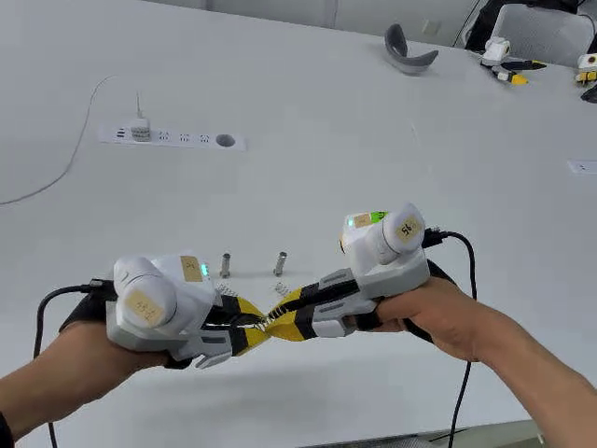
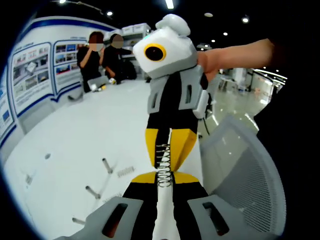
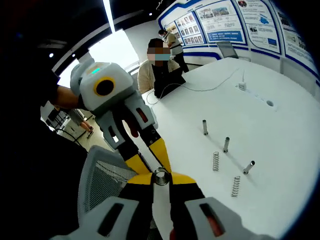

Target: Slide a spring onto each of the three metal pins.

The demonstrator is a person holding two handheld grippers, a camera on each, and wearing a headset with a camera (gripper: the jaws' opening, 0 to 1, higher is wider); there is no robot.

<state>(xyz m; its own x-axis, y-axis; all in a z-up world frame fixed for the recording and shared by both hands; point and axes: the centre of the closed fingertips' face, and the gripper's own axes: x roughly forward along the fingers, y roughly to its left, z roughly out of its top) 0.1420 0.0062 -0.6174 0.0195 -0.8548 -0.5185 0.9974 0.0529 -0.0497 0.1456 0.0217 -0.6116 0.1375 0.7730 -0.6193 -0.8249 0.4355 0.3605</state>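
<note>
Head view — left gripper (image 1: 245, 323) and right gripper (image 1: 281, 315) are both clamping one spring (image 1: 265, 320), likely re-gripping it for the pins (image 1: 225, 265).

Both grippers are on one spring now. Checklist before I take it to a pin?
1. Spring gripped: ok, left gripper and right gripper both shut on it.
2. Three pins bare: ok.
3. Spring over a pin: not ok, held nearer the person than the pins.
4. Spring axis upright: not ok, it runs level between the tips.
5. Two spare springs clear of the pins: ok.
6. Spring undamaged: cannot tell.
</note>
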